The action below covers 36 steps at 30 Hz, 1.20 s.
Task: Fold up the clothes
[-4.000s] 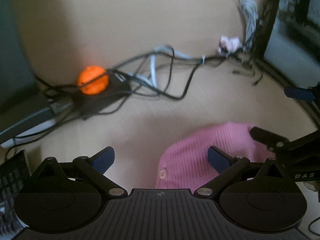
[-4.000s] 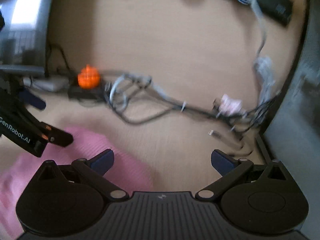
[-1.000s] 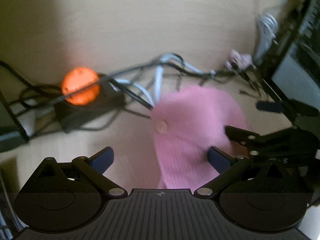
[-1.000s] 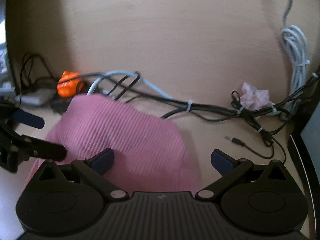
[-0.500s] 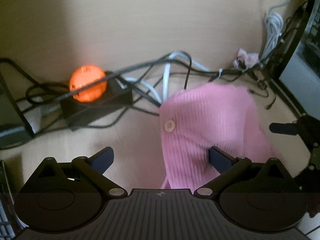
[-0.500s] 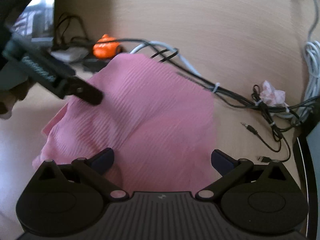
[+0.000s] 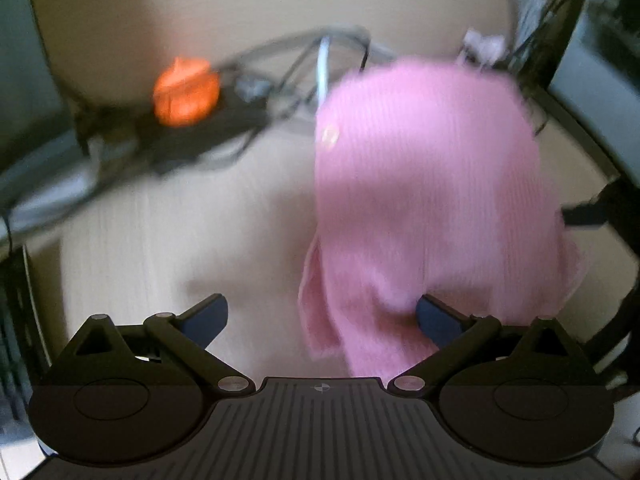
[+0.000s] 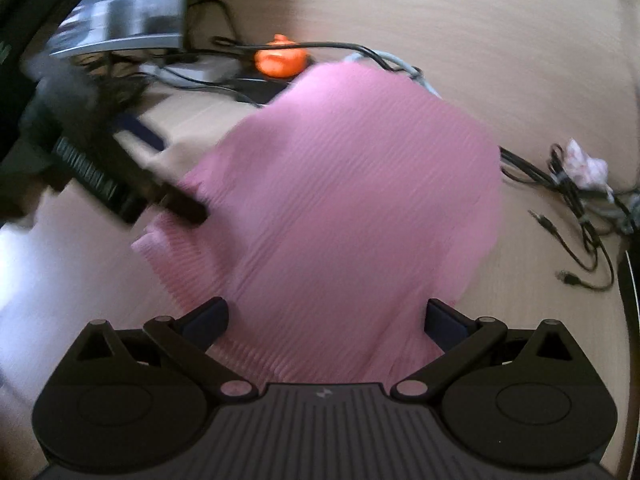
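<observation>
One pink ribbed garment (image 7: 424, 184) lies spread on the light wooden worktop (image 7: 168, 240), its cloth reaching forward from between the fingers of both tools. The left gripper (image 7: 322, 316) has its fingers (image 7: 206, 314) wide apart, closed on nothing; the garment's near edge lies against the inner side of the right-hand finger, and a pale button (image 7: 330, 135) sits near the cloth's far left edge. The right gripper (image 8: 326, 318) is likewise spread, its fingers (image 8: 444, 320) apart with the ribbed cloth filling the gap between them; whether the cloth touches them is blurred. Beyond the garment's far edge runs a tangle of cables (image 8: 568, 216), with an orange round object (image 8: 282, 58) ahead and left of the right fingers and a crumpled pale pink scrap (image 8: 586, 166) ahead and right. Bare worktop stays open left of the left fingers and far ahead of the right ones; dark equipment crowds the right border. No containers appear. The left tool shows in the right wrist view, ahead-left, over the cloth's left edge.
</observation>
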{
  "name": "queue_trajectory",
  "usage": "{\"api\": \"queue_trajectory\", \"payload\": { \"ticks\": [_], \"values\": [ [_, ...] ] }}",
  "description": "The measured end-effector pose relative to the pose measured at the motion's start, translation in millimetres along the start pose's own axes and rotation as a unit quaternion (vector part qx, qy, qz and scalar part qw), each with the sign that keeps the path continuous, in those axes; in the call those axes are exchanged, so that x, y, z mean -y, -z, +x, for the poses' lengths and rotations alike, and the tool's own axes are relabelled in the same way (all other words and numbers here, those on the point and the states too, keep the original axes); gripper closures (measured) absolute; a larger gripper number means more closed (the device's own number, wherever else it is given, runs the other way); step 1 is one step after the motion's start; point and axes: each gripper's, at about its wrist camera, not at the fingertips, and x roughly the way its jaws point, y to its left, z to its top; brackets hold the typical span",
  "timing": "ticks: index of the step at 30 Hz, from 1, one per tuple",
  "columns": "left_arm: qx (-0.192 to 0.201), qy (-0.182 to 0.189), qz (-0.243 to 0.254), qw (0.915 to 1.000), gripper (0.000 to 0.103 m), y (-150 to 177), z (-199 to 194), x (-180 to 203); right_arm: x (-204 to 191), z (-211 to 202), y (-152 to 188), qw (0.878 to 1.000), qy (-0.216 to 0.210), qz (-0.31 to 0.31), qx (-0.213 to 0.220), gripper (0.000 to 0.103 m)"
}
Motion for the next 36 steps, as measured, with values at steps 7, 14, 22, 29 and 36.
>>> {"api": "queue_trajectory", "payload": {
  "ticks": [7, 14, 22, 29, 36],
  "values": [
    [0.051, 0.14, -0.054, 0.9874, 0.0, -32, 9, -21, 58, -17, -33, 0.986, -0.005, 0.148, 0.079, 0.0],
    [0.026, 0.207, -0.04, 0.9773, 0.0, -12, 22, 1, 78, 37, -30, 0.953, -0.12, 0.278, 0.032, 0.0],
    [0.051, 0.168, -0.087, 0.9806, 0.0, -2, -5, -24, 60, 26, -27, 0.966, -0.099, 0.235, 0.044, 0.0],
    [0.059, 0.014, -0.114, 0.9916, 0.0, -38, 15, -28, 50, 36, -41, 0.988, 0.047, 0.131, 0.058, 0.0],
    [0.045, -0.055, -0.078, 0.9945, 0.0, -32, 30, -20, 37, 60, -22, 0.986, 0.136, 0.094, 0.014, 0.0]
  ]
}}
